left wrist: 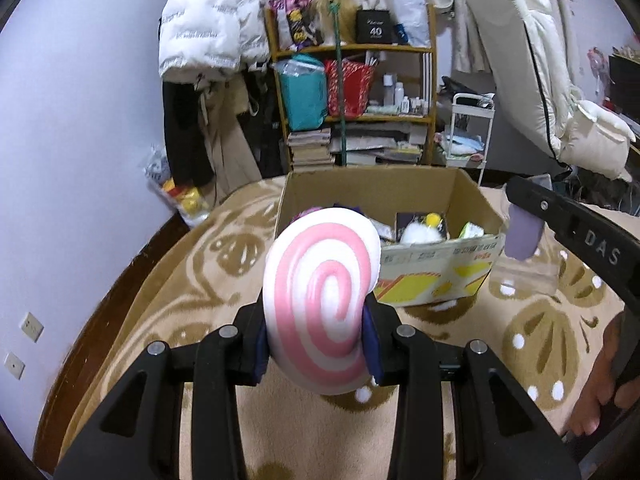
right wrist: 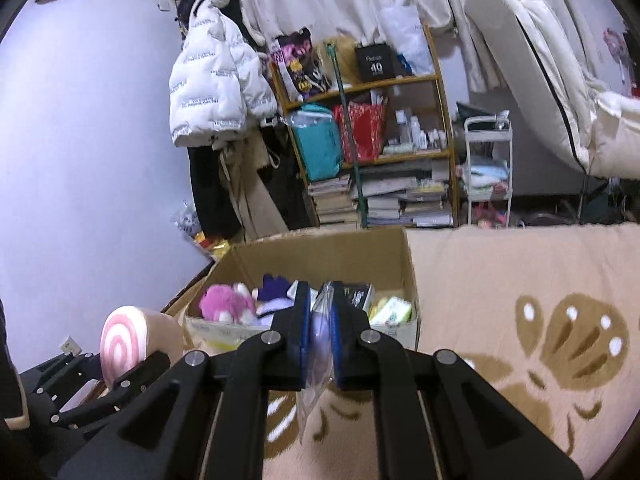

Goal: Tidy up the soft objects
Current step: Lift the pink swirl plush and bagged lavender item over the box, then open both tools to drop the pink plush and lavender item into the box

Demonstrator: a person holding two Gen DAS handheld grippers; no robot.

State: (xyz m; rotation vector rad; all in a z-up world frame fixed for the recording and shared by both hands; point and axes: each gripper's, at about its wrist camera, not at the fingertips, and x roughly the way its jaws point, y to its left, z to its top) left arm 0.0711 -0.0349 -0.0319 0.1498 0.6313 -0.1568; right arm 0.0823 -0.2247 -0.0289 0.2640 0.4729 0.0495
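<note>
My left gripper (left wrist: 316, 334) is shut on a round plush cushion with a pink and white spiral (left wrist: 320, 300), held up over the beige patterned blanket in front of the open cardboard box (left wrist: 436, 276). The same cushion (right wrist: 122, 342) shows at lower left in the right wrist view. My right gripper (right wrist: 321, 320) is shut on a clear plastic bag with a pale purple soft item inside (right wrist: 319, 334), just short of the box (right wrist: 408, 268). From the left wrist view that bag (left wrist: 524, 240) hangs at the right. A pink plush (right wrist: 228, 304) and purple gloves (right wrist: 274, 290) lie inside the box.
A beige blanket with brown flower shapes (right wrist: 520, 300) covers the surface. Behind the box stand a crowded wooden shelf (left wrist: 352, 80), a white rolling cart (left wrist: 470, 136), and a hanging white puffer jacket (left wrist: 208, 28). A person's bare foot (left wrist: 596, 392) rests at the right edge.
</note>
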